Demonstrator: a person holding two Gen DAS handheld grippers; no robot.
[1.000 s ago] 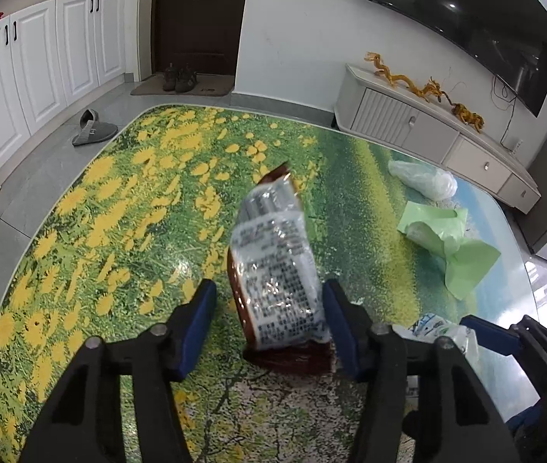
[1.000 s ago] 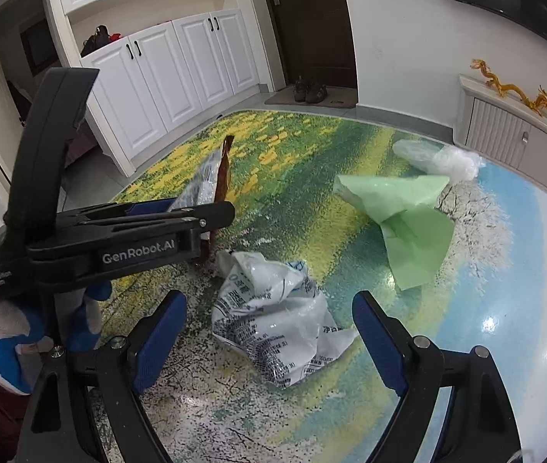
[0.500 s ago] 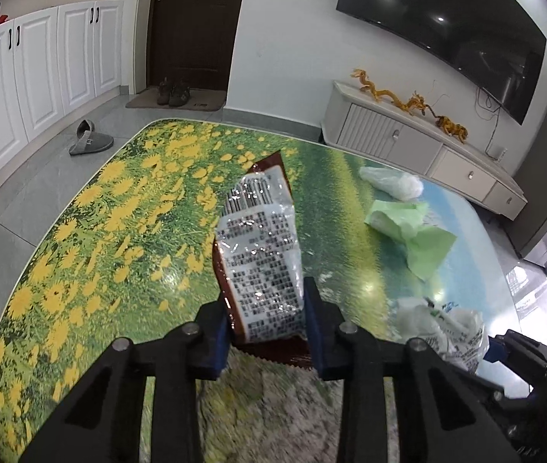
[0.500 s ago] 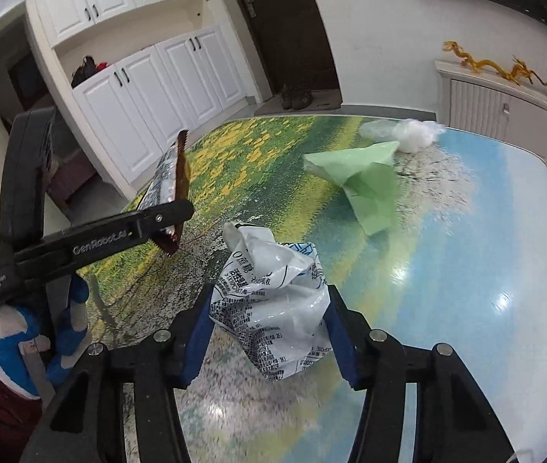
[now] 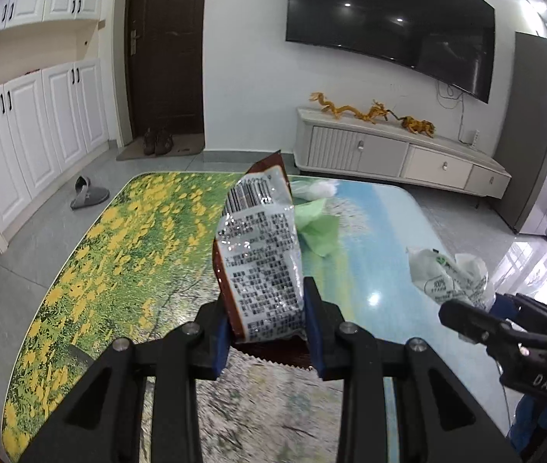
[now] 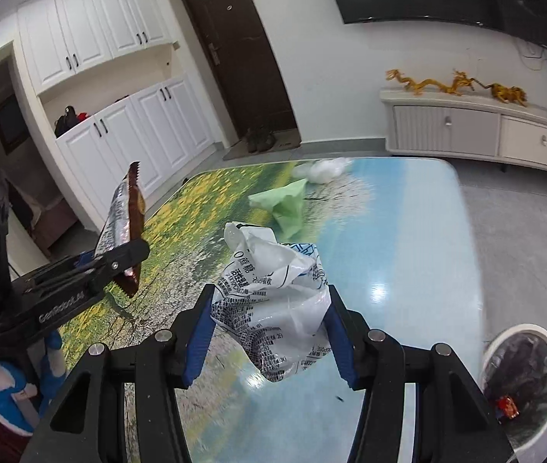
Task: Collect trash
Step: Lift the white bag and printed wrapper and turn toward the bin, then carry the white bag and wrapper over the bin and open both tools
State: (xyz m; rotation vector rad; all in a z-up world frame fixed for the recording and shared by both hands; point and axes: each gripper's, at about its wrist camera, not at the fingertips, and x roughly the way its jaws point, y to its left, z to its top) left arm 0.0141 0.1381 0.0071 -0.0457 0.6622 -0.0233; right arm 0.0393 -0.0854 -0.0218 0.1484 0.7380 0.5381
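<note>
My left gripper [image 5: 267,333] is shut on a brown and silver snack wrapper [image 5: 260,258] and holds it upright above the table; the wrapper also shows in the right wrist view [image 6: 123,223]. My right gripper [image 6: 269,332] is shut on a crumpled white printed plastic bag [image 6: 277,297], lifted off the table; the bag also shows in the left wrist view [image 5: 446,276]. A green paper scrap [image 6: 285,204] and a clear white plastic bag [image 6: 321,169] lie on the far part of the table.
The table [image 6: 408,239] has a glossy flower-field print top. A white trash bin [image 6: 520,378] with a black liner stands on the floor at the right. A slipper [image 5: 88,193] lies on the floor at the left; a TV cabinet [image 5: 396,154] stands behind.
Both grippers closed, the left on the snack wrapper and the right on the white bag, then lifted them off the table. The trash bin has come into the right wrist view.
</note>
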